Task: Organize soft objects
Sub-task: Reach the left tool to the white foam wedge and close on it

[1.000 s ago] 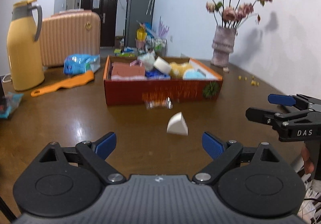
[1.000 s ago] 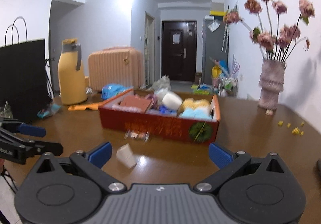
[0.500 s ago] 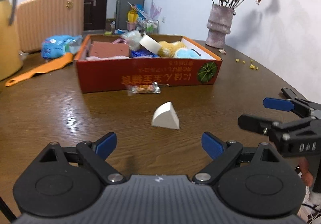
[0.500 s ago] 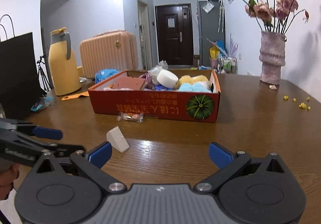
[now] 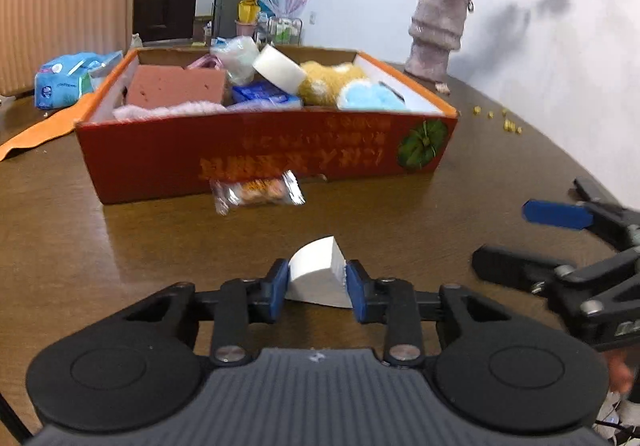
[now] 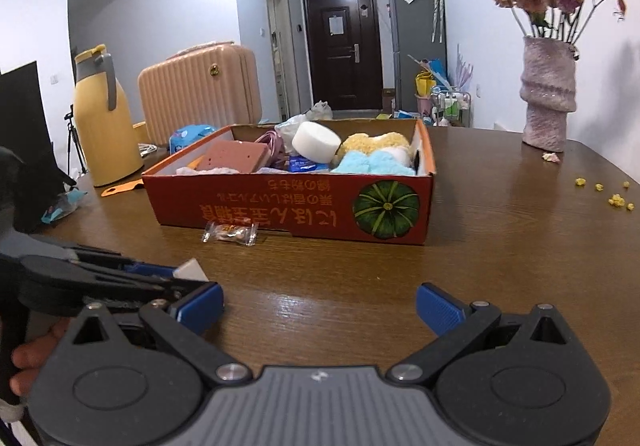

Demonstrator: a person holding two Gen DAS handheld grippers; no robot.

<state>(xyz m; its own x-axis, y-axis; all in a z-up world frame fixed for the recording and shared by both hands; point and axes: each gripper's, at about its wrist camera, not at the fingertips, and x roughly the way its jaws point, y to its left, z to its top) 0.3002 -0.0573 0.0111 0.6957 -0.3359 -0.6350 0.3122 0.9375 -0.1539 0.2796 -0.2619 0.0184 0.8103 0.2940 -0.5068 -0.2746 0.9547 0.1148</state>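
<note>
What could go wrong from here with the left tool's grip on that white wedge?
1. The left tool is closing on the white foam wedge across slanted faces, near its rear; it might squeeze out forward.
2. The candy wrapper lies between wedge and red box; a low carry could drag it.
3. The right tool hangs open close by; the two might collide.

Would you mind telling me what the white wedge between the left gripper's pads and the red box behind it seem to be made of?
White wedge-shaped block: probably foam or sponge, matte and evenly white with crisp cut faces; the closing left gripper has its pads against its sides. Red open-topped box: printed cardboard, slightly glossy outside, with thin walls and a plain pale inner face.
</note>
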